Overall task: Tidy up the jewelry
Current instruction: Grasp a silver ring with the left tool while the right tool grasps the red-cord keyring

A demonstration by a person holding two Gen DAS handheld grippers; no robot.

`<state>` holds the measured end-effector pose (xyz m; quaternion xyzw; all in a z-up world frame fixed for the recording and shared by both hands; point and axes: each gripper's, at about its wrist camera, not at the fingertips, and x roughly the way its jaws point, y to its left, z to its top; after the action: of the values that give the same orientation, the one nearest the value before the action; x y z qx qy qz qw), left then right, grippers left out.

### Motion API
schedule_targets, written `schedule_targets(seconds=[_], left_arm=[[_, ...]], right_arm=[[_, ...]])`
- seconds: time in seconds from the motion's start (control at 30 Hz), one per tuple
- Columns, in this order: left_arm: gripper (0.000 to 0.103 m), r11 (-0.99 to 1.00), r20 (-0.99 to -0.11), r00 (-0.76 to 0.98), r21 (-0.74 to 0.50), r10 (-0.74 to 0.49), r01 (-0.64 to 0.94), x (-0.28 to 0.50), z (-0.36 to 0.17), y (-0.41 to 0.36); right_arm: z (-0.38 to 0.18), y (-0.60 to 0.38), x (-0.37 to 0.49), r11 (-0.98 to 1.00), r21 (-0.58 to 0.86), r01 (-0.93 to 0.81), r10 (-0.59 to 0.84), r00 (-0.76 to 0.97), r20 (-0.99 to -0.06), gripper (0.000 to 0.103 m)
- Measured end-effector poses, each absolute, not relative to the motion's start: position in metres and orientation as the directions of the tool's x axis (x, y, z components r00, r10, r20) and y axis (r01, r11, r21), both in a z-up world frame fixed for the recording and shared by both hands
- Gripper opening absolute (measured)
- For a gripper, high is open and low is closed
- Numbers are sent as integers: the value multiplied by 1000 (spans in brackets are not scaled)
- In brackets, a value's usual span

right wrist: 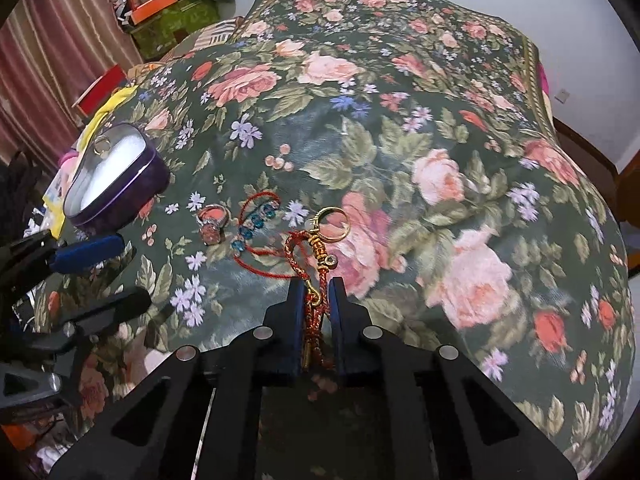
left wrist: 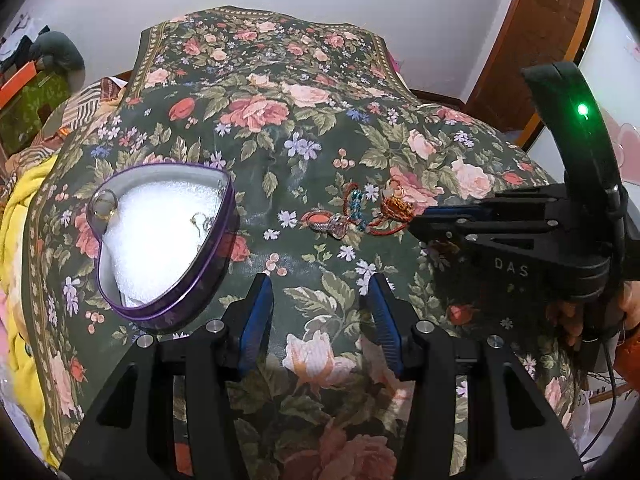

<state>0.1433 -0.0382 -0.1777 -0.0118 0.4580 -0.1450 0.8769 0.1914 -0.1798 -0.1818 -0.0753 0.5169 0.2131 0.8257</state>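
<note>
A braided red-and-gold cord bracelet with a small gold clasp [right wrist: 314, 300] sits pinched between the fingers of the right gripper [right wrist: 315, 292], which are closed narrowly on it; its far end, looped beside a gold ring [right wrist: 332, 222], lies on the floral cloth. Just left of it rest a red string bracelet with blue-green stones [right wrist: 256, 226] and a silver ring with a large pink stone [right wrist: 214, 222] — all near one another on the dark green rose-patterned bedspread [right wrist: 400, 140]. Further left stands a purple heart-shaped tin lined with white foam [left wrist: 160, 240], holding a ring at its rim and something small and silvery on the foam. The left gripper [left wrist: 322, 296] hovers beside the tin, fingers spread wide, holding nothing. A yellow blanket [left wrist: 20, 260] lies beyond the bedspread's edge.
</note>
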Motion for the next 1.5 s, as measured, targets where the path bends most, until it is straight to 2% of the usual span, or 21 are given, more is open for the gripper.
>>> schedule_targets(seconds=[0.3, 0.37, 0.47, 0.63, 0.73, 0.77, 0.83, 0.87, 0.9, 1.1, 1.17, 1.27, 1.5], left_arm=[[47, 949, -806, 520, -160, -285, 272, 161, -177, -55], [38, 948, -814, 505, -165, -287, 274, 166, -180, -59], [29, 950, -824, 494, -158, -278, 270, 175, -183, -63], [22, 954, -834, 485, -150, -263, 259, 187, -189, -68], [12, 958, -842, 479, -139, -248, 251, 192, -195, -71], [11, 959, -842, 481, -137, -245, 249, 193, -196, -71], [11, 959, -838, 487, -140, -248, 247, 193, -196, -70], [11, 959, -836, 490, -140, -248, 246, 192, -196, -70], [10, 960, -834, 493, -139, -247, 245, 192, -196, -69], [8, 960, -821, 509, -155, -257, 235, 186, -192, -60], [0, 958, -816, 513, -165, -266, 235, 185, -191, -56], [0, 955, -809, 518, -176, -277, 237, 182, -188, -51], [0, 954, -801, 529, -176, -282, 243, 176, -185, -46]], right_arm=[[-155, -202, 174, 910, 80, -407, 284, 470, -836, 9], [-148, -206, 171, 911, 80, -405, 289, 489, -823, 9], [-139, -213, 167, 914, 79, -397, 294, 517, -804, 9], [-134, -219, 167, 916, 57, -396, 280, 532, -799, 9], [-139, -218, 167, 905, 67, -420, 289, 493, -821, 10], [-140, -217, 167, 902, 69, -426, 291, 482, -827, 14], [-145, -214, 166, 895, 65, -440, 286, 459, -841, 33], [-147, -212, 166, 893, 58, -446, 281, 451, -847, 54], [-152, -208, 167, 892, 46, -450, 270, 449, -852, 67], [-171, -190, 176, 868, -29, -495, 208, 415, -886, 68], [-176, -187, 180, 859, -56, -508, 184, 410, -893, 68], [-183, -177, 187, 833, -106, -543, 151, 409, -900, 68], [-187, -179, 203, 838, -20, -545, 207, 351, -913, 68]])
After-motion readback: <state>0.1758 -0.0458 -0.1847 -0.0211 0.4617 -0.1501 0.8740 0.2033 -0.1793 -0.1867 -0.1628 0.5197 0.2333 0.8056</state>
